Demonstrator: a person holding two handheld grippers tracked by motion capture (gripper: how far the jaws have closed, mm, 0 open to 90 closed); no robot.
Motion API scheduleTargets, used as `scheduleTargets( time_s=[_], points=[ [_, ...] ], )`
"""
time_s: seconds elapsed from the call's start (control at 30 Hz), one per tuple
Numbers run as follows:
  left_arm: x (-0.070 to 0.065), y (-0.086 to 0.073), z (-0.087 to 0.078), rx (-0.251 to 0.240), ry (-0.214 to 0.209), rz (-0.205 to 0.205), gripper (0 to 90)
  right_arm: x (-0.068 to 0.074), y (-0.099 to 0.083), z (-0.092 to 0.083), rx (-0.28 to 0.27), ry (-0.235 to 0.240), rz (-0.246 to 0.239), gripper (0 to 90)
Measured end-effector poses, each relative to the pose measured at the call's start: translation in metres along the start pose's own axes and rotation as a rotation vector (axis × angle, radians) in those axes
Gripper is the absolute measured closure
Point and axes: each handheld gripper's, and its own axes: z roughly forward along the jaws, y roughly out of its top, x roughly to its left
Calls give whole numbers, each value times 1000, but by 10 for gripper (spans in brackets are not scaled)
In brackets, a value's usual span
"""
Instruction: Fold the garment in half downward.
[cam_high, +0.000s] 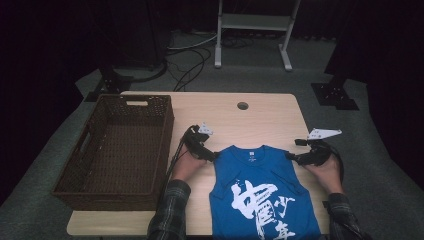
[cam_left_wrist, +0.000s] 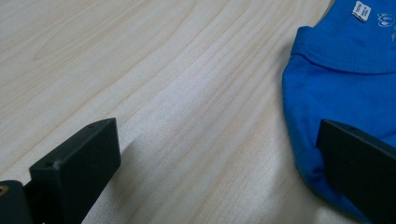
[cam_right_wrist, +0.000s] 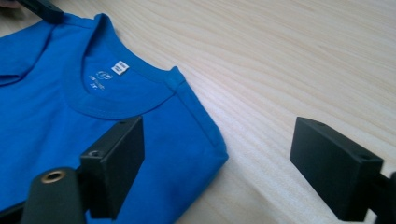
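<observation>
Bare bench (cam_high: 260, 117) along far edge and right edge; wicker basket (cam_high: 120, 150) blocking left edge; blue shirt (cam_high: 260, 195) covering near middle.

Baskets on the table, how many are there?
1. The brown wicker basket sits on the left part of the wooden table, left of the blue T-shirt. Nothing seems to hide another one.
</observation>
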Motion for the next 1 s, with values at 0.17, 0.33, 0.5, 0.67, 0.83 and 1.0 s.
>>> scheduleTargets(
  time_s=[0.17, 0.33, 0.5, 0.67, 0.83, 1.0],
  points=[
    [0, 0, 0, -1, 1, 0, 12, -6, 1, 5, 15, 10, 11, 278],
    [0, -1, -1, -14, 0, 0, 49, -12, 0, 12, 32, 1, 29, 388],
    [-2, -1, -2, -27, -12, 10, 101, -13, 1, 18, 42, 4, 25, 485],
    [-3, -2, -3, -34, -15, 13, 146, -13, 0, 19, 52, 13, 28, 536],
    [-4, -3, -5, -48, -22, 16, 217, -13, -2, 18, 48, 12, 37, 566],
    [-5, -4, -6, -68, -43, 8, 321, -14, -6, 19, 57, 18, 57, 628]
  ],
)
